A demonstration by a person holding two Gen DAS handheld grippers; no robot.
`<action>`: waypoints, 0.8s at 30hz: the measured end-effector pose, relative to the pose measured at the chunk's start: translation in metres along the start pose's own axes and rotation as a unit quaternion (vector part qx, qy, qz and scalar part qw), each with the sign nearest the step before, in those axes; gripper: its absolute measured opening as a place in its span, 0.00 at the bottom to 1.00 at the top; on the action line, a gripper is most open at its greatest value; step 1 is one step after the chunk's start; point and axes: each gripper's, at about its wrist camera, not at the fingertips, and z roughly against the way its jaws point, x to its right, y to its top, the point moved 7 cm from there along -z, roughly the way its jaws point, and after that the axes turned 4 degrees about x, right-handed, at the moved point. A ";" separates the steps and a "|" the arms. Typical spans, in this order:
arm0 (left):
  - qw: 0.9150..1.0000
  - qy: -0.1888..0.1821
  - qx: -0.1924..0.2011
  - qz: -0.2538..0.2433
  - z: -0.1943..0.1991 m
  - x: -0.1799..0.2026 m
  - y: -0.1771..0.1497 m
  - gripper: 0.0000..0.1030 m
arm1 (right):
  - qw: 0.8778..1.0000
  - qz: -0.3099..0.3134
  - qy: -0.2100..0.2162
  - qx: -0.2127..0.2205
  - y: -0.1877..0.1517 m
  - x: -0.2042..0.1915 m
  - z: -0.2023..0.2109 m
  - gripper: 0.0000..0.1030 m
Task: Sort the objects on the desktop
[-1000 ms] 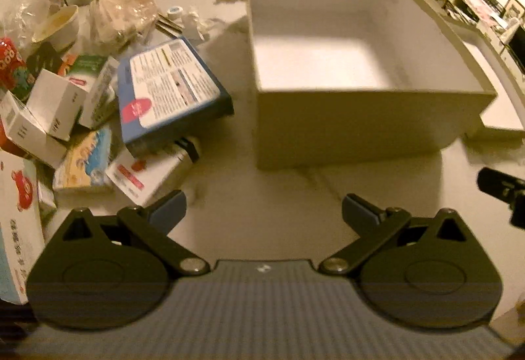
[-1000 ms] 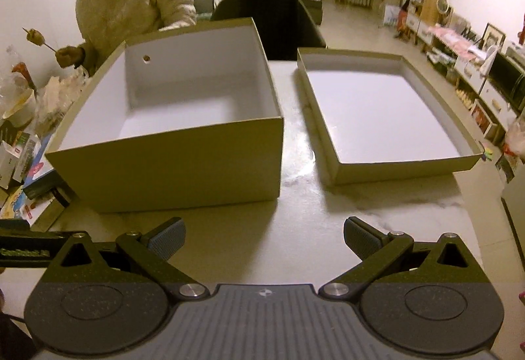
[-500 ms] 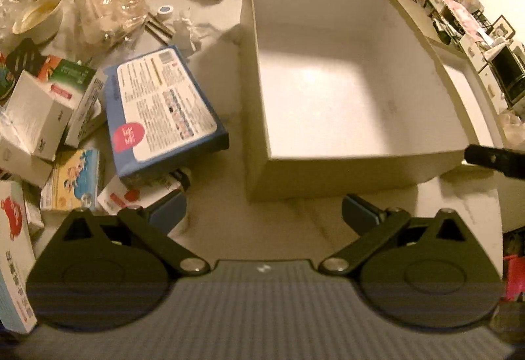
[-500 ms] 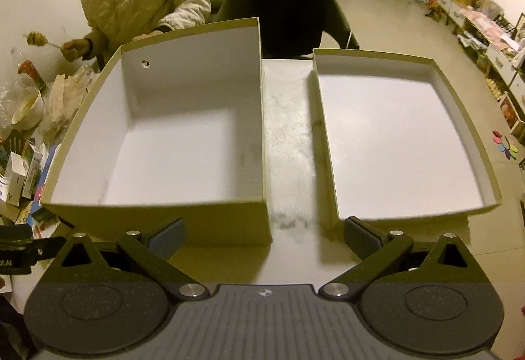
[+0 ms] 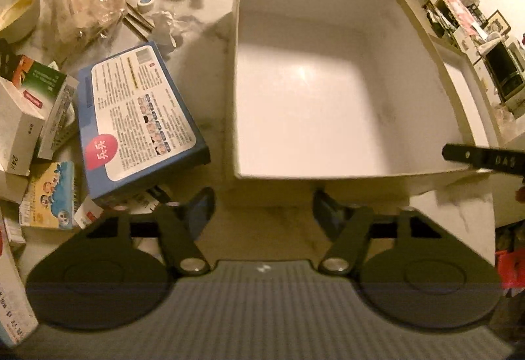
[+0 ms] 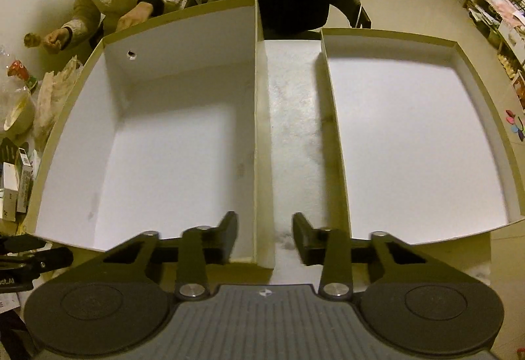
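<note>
Closing from wide 1 second ago, the left gripper [image 5: 264, 199] and right gripper [image 6: 265, 237] straddle the near wall of the deep box [image 6: 261, 146], pads not yet touching. Cartons [image 5: 137, 117] remain unsorted left of it; repositioning the box probably precedes sorting.

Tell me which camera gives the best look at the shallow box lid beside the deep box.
The right wrist view. There the shallow lid shows nearly whole, with white floor, low walls and nothing in it, across a strip of table from the deep box. The left wrist view catches only a sliver of it behind the deep box's right wall.
</note>
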 end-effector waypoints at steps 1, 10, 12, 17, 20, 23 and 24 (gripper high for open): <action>1.000 -0.004 -0.003 0.006 -0.002 -0.002 0.000 0.44 | 1.000 0.003 0.001 -0.001 -0.002 -0.001 0.000 0.24; 0.999 -0.021 -0.024 0.033 -0.016 -0.008 -0.002 0.27 | 1.000 0.027 0.008 0.014 -0.012 -0.013 0.011 0.10; 0.999 -0.022 -0.022 0.031 -0.016 -0.006 -0.001 0.27 | 0.999 0.029 0.006 0.014 -0.013 -0.012 0.013 0.10; 0.999 -0.029 -0.021 0.023 -0.019 0.000 0.002 0.27 | 0.999 0.034 -0.009 0.012 -0.012 -0.008 0.017 0.10; 0.999 -0.033 -0.021 0.017 -0.020 0.006 0.001 0.27 | 0.999 0.034 -0.018 0.014 -0.012 -0.004 0.020 0.09; 0.999 -0.034 -0.020 0.008 -0.021 0.011 0.000 0.27 | 0.999 0.031 -0.024 0.015 -0.012 0.001 0.024 0.08; 0.999 -0.034 -0.019 0.005 -0.022 0.012 0.000 0.27 | 0.999 0.030 -0.025 0.016 -0.012 0.003 0.025 0.08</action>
